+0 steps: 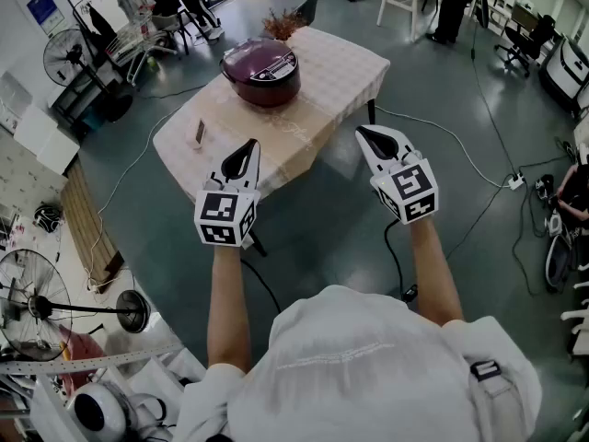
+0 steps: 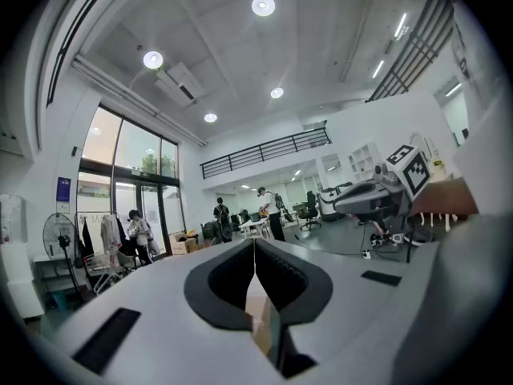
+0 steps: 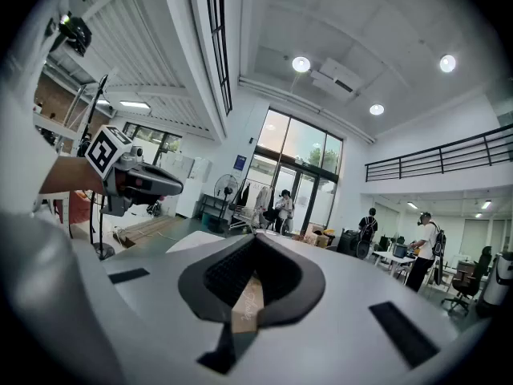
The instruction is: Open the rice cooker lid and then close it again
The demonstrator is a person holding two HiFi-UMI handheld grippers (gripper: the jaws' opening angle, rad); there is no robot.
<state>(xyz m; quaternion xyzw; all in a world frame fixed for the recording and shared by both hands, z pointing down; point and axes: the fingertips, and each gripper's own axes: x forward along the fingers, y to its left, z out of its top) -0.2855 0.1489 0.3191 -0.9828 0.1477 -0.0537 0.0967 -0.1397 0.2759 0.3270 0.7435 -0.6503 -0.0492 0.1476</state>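
rice cooker (image 1: 261,71) lid down, only head view has it, upper middle on table (image 1: 340,72), gripper views mostly ceiling, left gripper (image 1: 250,147) and right gripper (image 1: 364,134) both closed, empty, open floor (image 1: 313,215) below table edge

Two tools: left gripper (image 1: 252,144), right gripper (image 1: 362,131). Ahead of them are one rice cooker (image 1: 261,72), one table (image 1: 342,67) and one small upright item (image 1: 200,133), perhaps a phone. To their left are two pedestal fans (image 1: 66,49) (image 1: 28,293).
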